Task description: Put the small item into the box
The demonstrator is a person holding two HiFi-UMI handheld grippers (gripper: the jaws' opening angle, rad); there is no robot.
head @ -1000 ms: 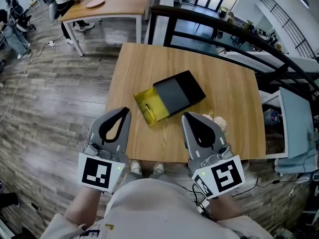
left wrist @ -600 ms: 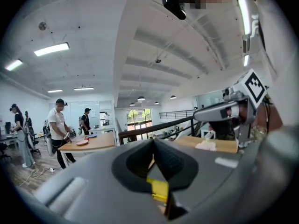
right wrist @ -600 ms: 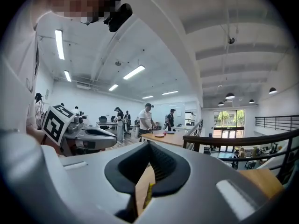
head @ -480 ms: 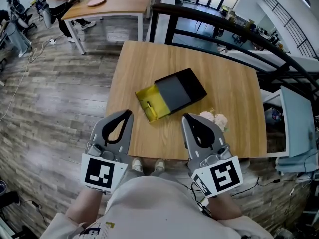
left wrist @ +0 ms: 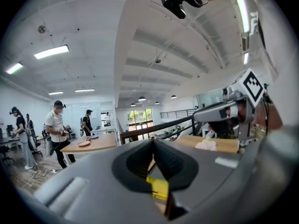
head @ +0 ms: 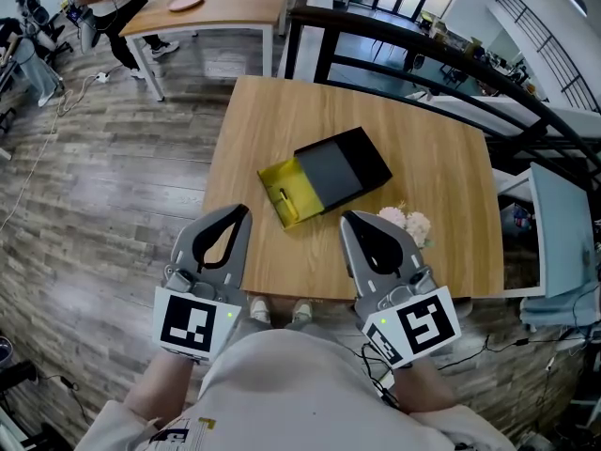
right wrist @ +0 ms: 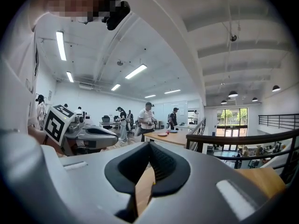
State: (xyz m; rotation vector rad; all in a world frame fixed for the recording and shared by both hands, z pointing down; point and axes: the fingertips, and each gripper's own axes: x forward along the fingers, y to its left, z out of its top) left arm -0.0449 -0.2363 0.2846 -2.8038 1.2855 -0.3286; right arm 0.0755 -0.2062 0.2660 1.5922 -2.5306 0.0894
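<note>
The square wooden counter [head: 427, 139] has bare room on all sides of the box [head: 343, 165], which lies slantwise at mid-counter, well clear of every edge; its yellow drawer [head: 270, 178] is slid open toward the near-left. The left gripper [head: 240, 214] and right gripper [head: 346, 218] hover over the near edge, fingers [left wrist: 135, 160] pressed together on each, nothing between them. A white fluffy item [head: 407, 224] lies near the near-right edge, just beside the right gripper. A slim small object [head: 285, 202] lies in the drawer. A second ago the right gripper covered most of the white item; now it shows
</note>
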